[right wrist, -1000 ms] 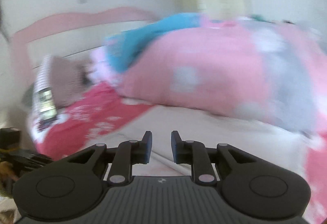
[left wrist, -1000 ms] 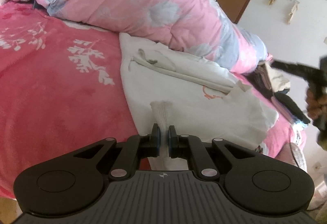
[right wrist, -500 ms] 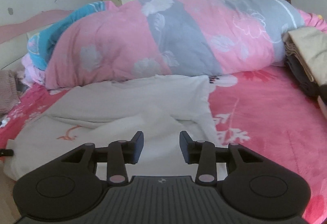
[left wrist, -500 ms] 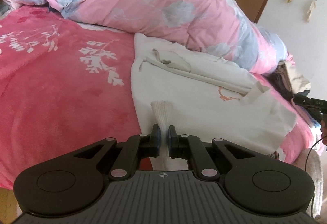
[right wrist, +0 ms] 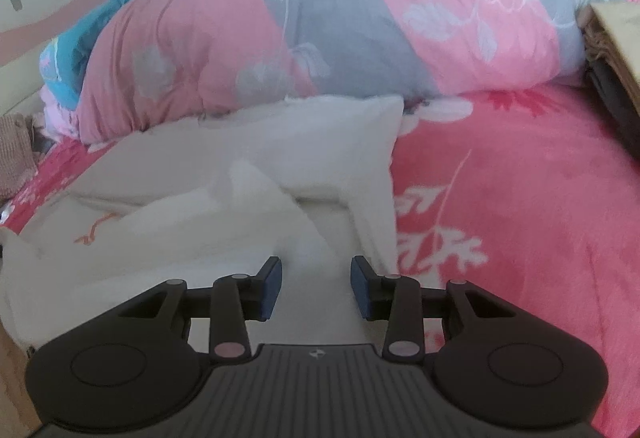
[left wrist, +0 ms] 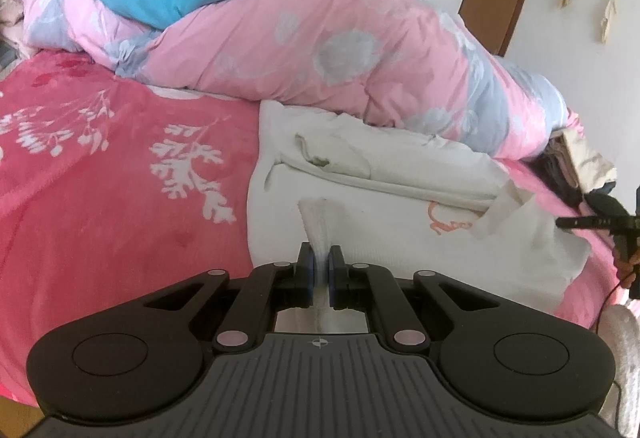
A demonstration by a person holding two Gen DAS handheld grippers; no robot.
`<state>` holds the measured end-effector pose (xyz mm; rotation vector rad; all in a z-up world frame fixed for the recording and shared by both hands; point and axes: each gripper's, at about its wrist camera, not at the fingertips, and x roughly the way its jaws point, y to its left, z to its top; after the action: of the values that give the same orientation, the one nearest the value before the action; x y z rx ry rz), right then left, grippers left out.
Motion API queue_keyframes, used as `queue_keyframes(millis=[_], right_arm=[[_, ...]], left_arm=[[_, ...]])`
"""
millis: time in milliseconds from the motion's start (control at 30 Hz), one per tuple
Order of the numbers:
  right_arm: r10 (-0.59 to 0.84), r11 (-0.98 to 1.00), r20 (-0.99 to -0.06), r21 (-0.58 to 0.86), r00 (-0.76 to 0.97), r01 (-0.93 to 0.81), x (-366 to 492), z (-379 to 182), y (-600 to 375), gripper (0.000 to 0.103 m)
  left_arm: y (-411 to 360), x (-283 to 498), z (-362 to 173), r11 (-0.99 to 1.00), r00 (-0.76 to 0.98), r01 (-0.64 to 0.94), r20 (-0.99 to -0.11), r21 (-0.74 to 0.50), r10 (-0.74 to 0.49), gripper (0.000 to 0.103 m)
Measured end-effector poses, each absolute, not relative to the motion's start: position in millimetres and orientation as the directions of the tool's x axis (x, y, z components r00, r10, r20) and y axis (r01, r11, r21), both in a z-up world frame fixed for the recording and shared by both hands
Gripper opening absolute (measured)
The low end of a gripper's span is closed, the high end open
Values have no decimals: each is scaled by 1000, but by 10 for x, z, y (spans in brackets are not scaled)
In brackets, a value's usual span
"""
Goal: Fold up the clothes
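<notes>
The white top (left wrist: 360,234) lay rumpled on your red floral blanket (left wrist: 100,174), soft and fleecy, beside the quilt (left wrist: 340,50). Your left gripper (left wrist: 319,266) pinched its ribbed cuff; your right gripper (right wrist: 316,278) stood spread above it.

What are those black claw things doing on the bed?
A person holds two grippers to fold clothes. A white garment lies spread on the red bedspread, in front of a rolled pink quilt. The left gripper is shut on a pinch of the garment's near edge. The right gripper is open just above the garment's other side, holding nothing. The fold has not been made yet.
</notes>
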<state>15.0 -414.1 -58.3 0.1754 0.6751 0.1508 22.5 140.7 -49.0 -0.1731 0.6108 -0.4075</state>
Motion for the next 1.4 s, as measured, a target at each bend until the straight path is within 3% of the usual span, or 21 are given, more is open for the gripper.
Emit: queue_keyframes(millis=[167,200,233,567,800,967,1067,1133,1233,1400], right_arm=[[243,965,-644,236,726,-114,308,-710,-4177,41],[252,963,-640,240,726,-123,289,-703,-4178,29],[267,958,-629,259,731,-127,237,-677,-4192,1],[375,857,-475,504,796,-103,-684,-349,-4516,2],[287,860,-614,503,735,85,-821,-693,-4615,7],[147,926,-560,367,815,85,-870,-311,-4496,14],[195,960,-528,274,827,-52,-724,-67,-4140,21],[269,962,-526,187,807,-199,-540,20,-3710,32],[390,897,-550,45,739,-440,-266,32,-2926,34],[507,736,-636,-31,581,-676,264,-138,-1960,34]], left_arm=[[1406,216,-504,912,751,301,-520,-277,-406,5],[1415,219,-499,910,750,301,-518,-286,-411,5],[1425,222,-493,907,749,300,-516,-295,-415,5],[1508,269,-443,874,729,306,-498,-377,-470,5],[1430,413,-585,868,676,333,-549,-368,-492,5],[1471,386,-632,858,671,333,-541,-392,-507,5],[1488,373,-660,852,672,333,-532,-405,-516,5],[1498,362,-675,848,675,334,-525,-411,-519,5],[1498,340,-676,846,677,342,-517,-408,-523,5],[1504,313,-699,845,680,368,-508,-388,-529,5]])
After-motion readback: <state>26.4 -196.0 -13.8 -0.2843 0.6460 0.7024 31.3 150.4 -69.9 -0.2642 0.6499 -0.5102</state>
